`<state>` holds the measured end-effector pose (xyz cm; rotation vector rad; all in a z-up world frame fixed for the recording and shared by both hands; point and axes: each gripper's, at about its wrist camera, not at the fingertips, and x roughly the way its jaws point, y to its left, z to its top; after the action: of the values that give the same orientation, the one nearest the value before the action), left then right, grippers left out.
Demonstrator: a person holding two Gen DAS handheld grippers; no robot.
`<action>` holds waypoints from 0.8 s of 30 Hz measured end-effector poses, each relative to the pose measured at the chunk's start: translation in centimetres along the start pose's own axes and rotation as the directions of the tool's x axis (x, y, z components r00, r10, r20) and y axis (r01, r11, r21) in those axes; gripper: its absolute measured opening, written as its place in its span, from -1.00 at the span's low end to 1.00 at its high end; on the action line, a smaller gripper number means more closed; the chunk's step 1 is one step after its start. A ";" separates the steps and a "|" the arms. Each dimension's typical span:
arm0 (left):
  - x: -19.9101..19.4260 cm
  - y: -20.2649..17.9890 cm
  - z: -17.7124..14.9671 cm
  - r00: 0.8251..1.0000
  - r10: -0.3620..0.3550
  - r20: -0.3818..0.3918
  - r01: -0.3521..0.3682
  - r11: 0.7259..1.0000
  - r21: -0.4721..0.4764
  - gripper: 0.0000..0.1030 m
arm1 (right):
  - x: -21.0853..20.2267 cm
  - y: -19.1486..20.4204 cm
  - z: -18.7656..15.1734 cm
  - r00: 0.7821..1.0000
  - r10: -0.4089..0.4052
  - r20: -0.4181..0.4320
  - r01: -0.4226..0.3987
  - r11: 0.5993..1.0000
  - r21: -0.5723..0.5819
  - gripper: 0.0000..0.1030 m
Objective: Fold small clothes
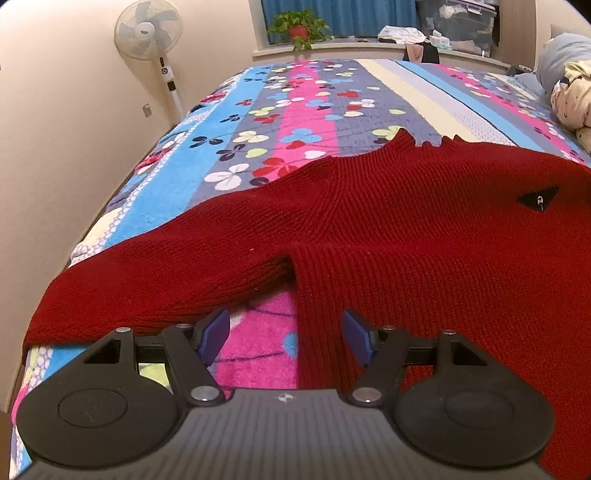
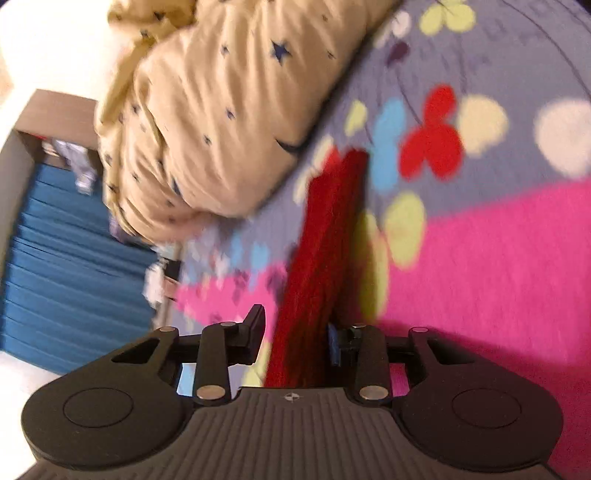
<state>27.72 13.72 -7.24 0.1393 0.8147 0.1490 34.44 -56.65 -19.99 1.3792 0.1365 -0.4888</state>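
— Where is the red sweater (image 1: 388,221) seen?

— It is spread on the flowered bedspread (image 1: 295,99), at the near edge of the bed. In the left wrist view the body of the sweater is laid to the right and one sleeve (image 1: 147,280) is stretched out to the left. A small black triangle patch (image 1: 537,199) is seen on the chest, at the right.

— How are the fingers of the left gripper (image 1: 288,334) held?

— They are held wide apart. Between the blue pads (image 1: 216,332) only pink bedspread and the edge of the sweater body are seen; nothing is clamped. The fabric is touched by the right pad or lies just beside it; which one cannot be told.

— And the right gripper (image 2: 295,338)?

— Its view is blurred. The fingers are parted narrowly, and a strip of the red knit (image 2: 321,251) is passed between them. The pads do not seem to be pressed on it.

— What else is shown?

— A beige quilt with dark stars (image 2: 207,118) is piled at the far left in the right wrist view. A standing fan (image 1: 149,35), a potted plant (image 1: 299,29) and blue curtains (image 1: 351,16) are seen far behind the bed.
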 end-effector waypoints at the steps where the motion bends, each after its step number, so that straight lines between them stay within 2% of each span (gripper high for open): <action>1: 0.0 0.0 0.0 1.000 0.001 0.000 -0.001 1.000 0.002 0.41 | 0.4 -0.2 0.6 1.000 0.012 -0.003 -0.012 1.000 0.002 -0.42; 2: 0.1 -0.1 0.0 1.000 0.002 0.000 -0.002 1.000 0.003 0.41 | 0.7 -0.1 0.8 1.000 0.022 -0.008 -0.022 1.000 0.001 -0.72; 5: 0.2 -0.2 -0.1 1.000 0.006 -0.003 -0.006 1.000 0.008 0.41 | 0.2 1.2 1.4 0.999 0.037 0.000 -0.037 0.998 -0.057 -0.74; 7: 0.2 -0.2 -0.2 1.000 0.009 -0.007 -0.009 1.000 0.012 0.41 | -0.8 3.6 1.9 0.994 0.107 0.020 -0.103 0.985 -0.139 -0.75; 8: 0.2 -0.1 -0.3 1.000 0.009 -0.008 -0.009 1.000 0.011 0.41 | -1.7 4.9 2.1 0.985 0.169 0.043 -0.159 0.973 -0.169 -0.75; 9: 0.2 -0.1 -0.3 1.000 0.009 -0.008 -0.009 1.000 0.009 0.41 | -2.9 6.6 2.3 0.952 0.296 0.079 -0.275 0.939 -0.207 -0.75; 10: 0.2 -0.1 -0.3 1.000 0.009 -0.009 -0.009 1.000 0.008 0.41 | -4.0 8.1 2.5 0.904 0.415 0.106 -0.377 0.889 -0.260 -0.76; 11: 0.2 -0.1 -0.2 1.000 0.008 -0.010 -0.008 1.000 0.007 0.41 | -4.9 9.5 2.5 0.864 0.487 0.127 -0.424 0.840 -0.338 -0.76; 12: 0.2 -0.1 -0.2 1.000 0.007 -0.009 -0.007 1.000 0.008 0.41 | -5.6 10.2 2.3 0.847 0.509 0.152 -0.422 0.819 -0.390 -0.76; 13: 0.1 -0.1 -0.2 1.000 0.004 -0.007 -0.004 1.000 0.008 0.41 | -5.5 9.9 2.1 0.867 0.461 0.187 -0.360 0.841 -0.403 -0.76; 14: 0.0 -0.1 -0.2 1.000 0.001 -0.005 -0.001 1.000 0.008 0.41 | -4.6 9.2 1.7 0.916 0.327 0.231 -0.217 0.890 -0.400 -0.73; 15: -0.1 -0.1 -0.2 1.000 -0.001 -0.002 0.001 1.000 0.007 0.41 | -3.1 8.0 1.5 0.959 0.133 0.249 -0.029 0.924 -0.381 -0.71; 16: -0.2 -0.1 -0.2 1.000 -0.003 -0.001 0.003 1.000 0.006 0.41 | -1.4 6.2 1.4 0.972 -0.048 0.231 0.125 0.934 -0.334 -0.70; 17: -0.3 -0.1 -0.1 1.000 -0.005 0.001 0.005 1.000 0.004 0.41 | 0.0 4.2 1.3 0.966 -0.185 0.180 0.231 0.932 -0.280 -0.70; 18: -0.3 -0.1 -0.1 1.000 -0.006 0.003 0.006 1.000 0.002 0.41 | 1.1 1.9 1.2 0.949 -0.296 0.108 0.313 0.924 -0.221 -0.79; 19: -0.4 0.0 -0.1 1.000 -0.007 0.004 0.007 1.000 -0.001 0.41 | 0.7 0.7 1.1 0.961 -0.244 0.127 0.266 0.943 -0.200 -0.79; 20: -0.4 0.1 0.0 1.000 -0.009 0.006 0.009 1.000 -0.006 0.41 | 0.5 1.1 0.9 0.961 -0.238 0.141 0.265 0.937 -0.229 -0.76; 22: -0.4 0.1 0.1 1.000 -0.013 0.008 0.013 1.000 -0.012 0.41 | 0.7 3.0 0.3 0.945 -0.282 0.166 0.322 0.890 -0.324 -0.71; 24: -0.5 0.0 0.1 1.000 -0.016 0.008 0.016 1.000 -0.006 0.41 | 0.6 3.6 0.2 0.945 -0.265 0.191 0.319 0.877 -0.361 -0.75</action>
<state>27.47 13.65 -6.81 0.1274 0.8076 0.1362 36.38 -56.55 -16.90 0.9337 0.3180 -0.7644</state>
